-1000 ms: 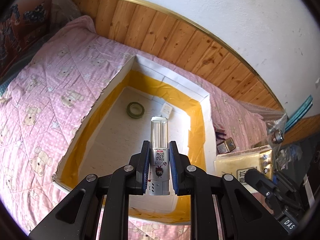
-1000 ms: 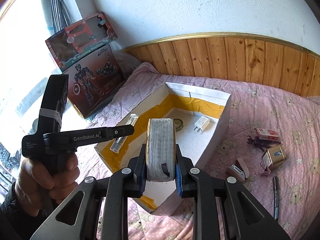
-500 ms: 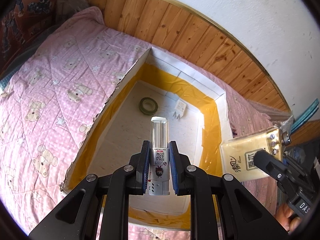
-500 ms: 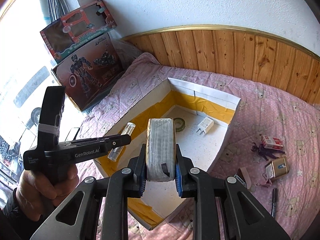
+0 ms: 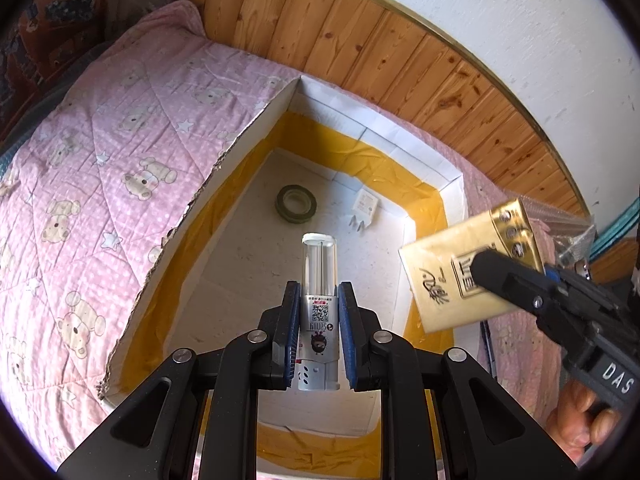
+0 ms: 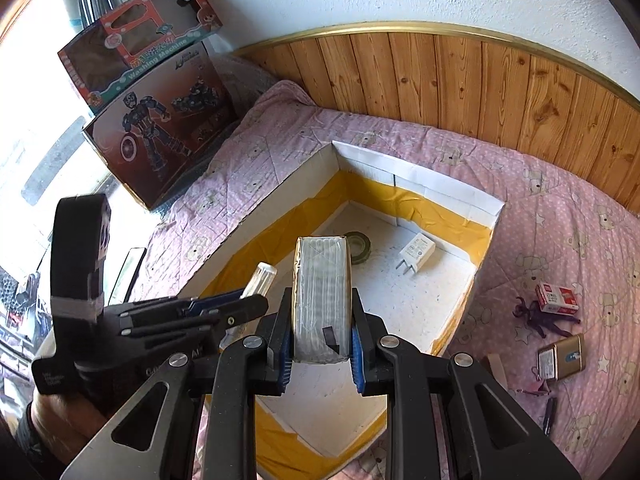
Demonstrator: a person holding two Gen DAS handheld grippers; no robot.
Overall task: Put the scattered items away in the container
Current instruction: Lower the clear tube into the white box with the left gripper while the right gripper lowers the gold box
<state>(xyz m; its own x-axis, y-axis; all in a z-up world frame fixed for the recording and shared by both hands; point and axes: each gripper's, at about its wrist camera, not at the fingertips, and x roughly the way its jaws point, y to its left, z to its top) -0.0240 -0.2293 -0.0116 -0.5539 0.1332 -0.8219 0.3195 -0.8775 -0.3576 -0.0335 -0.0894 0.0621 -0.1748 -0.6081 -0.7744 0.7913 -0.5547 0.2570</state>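
Your left gripper (image 5: 319,332) clamped the slim clear tube (image 5: 319,280) low on its stiff, slippery label; your right gripper (image 6: 319,346) pinched the light tissue pack (image 6: 322,300) above the box (image 6: 416,196).

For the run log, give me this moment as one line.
left gripper: shut on clear-capped tube | right gripper: shut on gold packet | both over open box | box holds: tape roll, charger
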